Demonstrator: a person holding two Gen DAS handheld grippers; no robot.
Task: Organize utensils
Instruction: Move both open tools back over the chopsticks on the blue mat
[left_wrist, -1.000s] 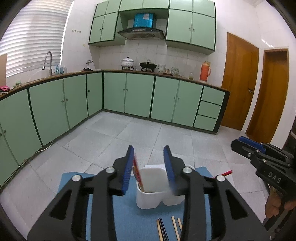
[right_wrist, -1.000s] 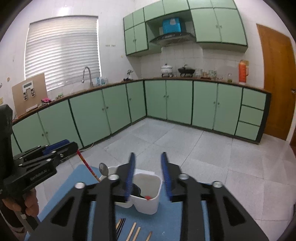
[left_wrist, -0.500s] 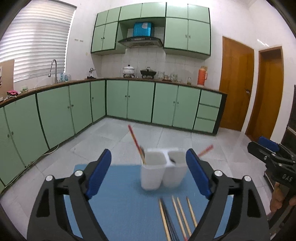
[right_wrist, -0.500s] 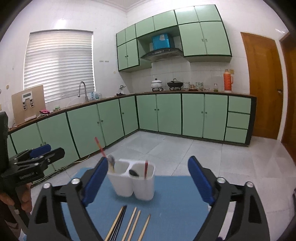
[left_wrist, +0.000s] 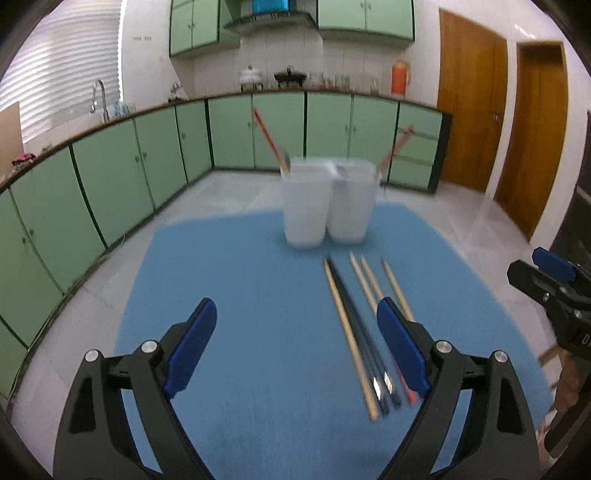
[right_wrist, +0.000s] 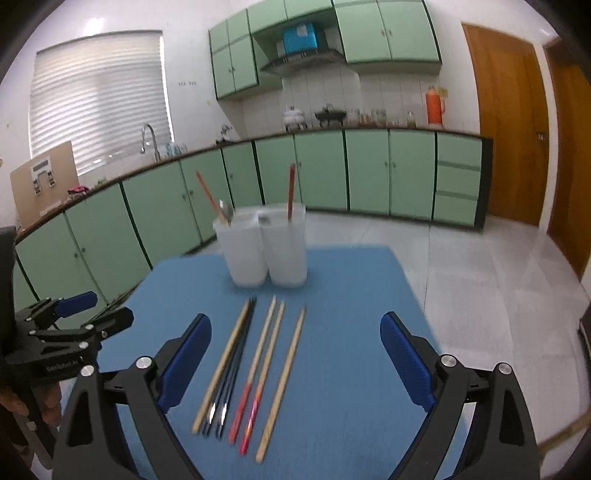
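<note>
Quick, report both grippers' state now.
Left gripper: open, holding nothing, jaws just opened.
Right gripper: open, holding nothing, jaws just opened.

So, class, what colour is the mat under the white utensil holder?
Blue. The mat shows best in the right wrist view, beneath the holder.

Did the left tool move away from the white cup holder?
Yes. The left tool has pulled back toward the near edge of the blue mat; the white holder, once between its fingers, now stands far ahead. Its jaws have just been opening, with nothing between them.
</note>
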